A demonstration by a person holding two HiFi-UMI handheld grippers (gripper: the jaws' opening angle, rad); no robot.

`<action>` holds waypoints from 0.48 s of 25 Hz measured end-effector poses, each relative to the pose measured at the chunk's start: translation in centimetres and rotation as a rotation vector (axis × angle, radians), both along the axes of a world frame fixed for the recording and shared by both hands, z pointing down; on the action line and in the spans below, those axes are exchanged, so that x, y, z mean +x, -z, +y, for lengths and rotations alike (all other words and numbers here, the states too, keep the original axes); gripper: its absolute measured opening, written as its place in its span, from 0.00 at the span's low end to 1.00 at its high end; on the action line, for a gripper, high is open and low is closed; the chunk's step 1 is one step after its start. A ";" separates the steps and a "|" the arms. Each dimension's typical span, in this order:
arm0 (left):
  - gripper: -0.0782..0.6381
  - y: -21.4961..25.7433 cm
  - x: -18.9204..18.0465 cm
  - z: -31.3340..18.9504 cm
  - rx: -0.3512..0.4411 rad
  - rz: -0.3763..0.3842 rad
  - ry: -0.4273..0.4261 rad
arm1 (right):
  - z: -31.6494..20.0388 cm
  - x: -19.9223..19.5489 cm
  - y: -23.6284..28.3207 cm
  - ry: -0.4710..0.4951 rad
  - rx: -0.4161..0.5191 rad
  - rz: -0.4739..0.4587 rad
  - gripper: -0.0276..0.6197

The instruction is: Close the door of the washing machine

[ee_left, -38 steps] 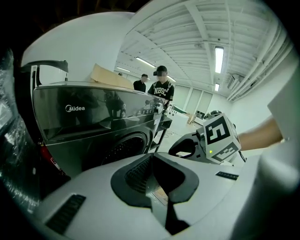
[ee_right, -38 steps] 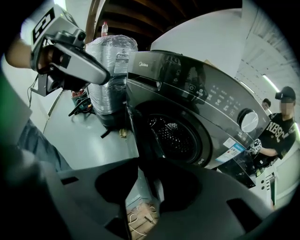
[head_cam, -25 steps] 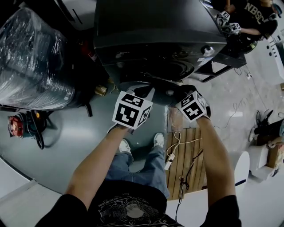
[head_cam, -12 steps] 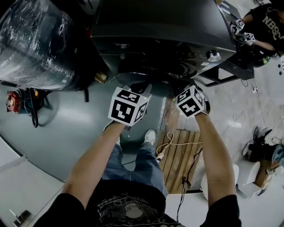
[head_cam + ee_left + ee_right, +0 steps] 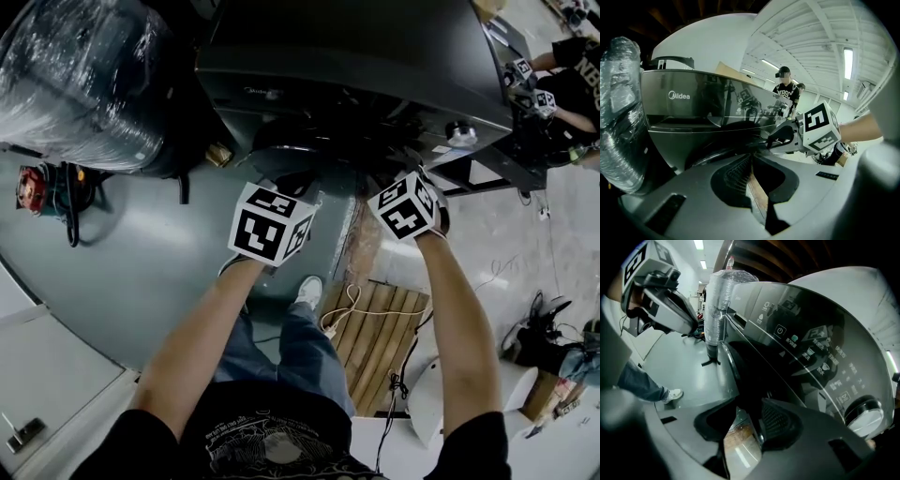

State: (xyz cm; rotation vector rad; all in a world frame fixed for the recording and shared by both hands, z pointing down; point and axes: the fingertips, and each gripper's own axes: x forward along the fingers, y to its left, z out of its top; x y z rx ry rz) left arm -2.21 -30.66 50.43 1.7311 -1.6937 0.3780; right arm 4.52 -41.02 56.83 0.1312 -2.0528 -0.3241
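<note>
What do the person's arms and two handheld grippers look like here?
The left gripper and right gripper are grey plastic with dark ribbed pads; each carries a white cube printed with black square markers. The right one's jaws are opening, only floor showing between them. Bare forearms emerge from a black short-sleeved T-shirt with pale print.
</note>
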 end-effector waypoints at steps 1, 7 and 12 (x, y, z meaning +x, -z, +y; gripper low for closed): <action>0.16 -0.1 0.0 -0.1 -0.001 -0.001 0.005 | -0.2 -0.1 0.0 0.005 0.003 -0.005 0.32; 0.16 -0.5 -0.4 -0.4 -0.014 -0.011 0.034 | -1.5 -0.8 0.3 0.055 0.006 -0.026 0.30; 0.16 -0.4 -0.5 -0.9 -0.018 -0.024 0.043 | -2.6 -1.2 0.8 0.071 0.026 -0.041 0.27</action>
